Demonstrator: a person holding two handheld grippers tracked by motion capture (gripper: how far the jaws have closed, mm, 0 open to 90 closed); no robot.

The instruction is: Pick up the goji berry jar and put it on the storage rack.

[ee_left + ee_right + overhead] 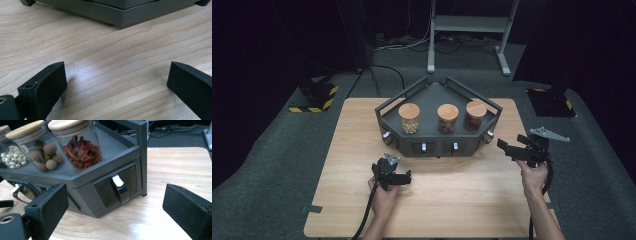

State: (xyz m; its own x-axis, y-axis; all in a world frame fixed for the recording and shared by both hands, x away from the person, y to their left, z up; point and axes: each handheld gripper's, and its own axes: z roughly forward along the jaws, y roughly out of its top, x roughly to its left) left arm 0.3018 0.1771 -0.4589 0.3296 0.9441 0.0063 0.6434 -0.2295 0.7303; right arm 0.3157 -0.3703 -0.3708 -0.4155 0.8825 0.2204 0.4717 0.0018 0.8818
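Note:
A dark grey angled rack (472,144) with small front drawers stands at the back middle of the wooden table (452,200). Three glass jars with wooden lids stand on it: pale balls (409,119), brown balls (448,120) and red dried pieces (475,116). My left gripper (406,177) hovers low over the table in front of the rack, open, nothing between its jaws (116,67). My right gripper (504,145) is held at the rack's right front corner, open and empty (115,188). It faces a corner drawer with a metal handle (120,190), below the red jar (81,151).
Other drawers with small knobs (423,147) line the rack's front. The rack's base (120,17) lies just ahead of the left jaws. A white metal stand (469,22) and black-and-yellow striped floor plates (314,97) sit beyond the table on grey carpet.

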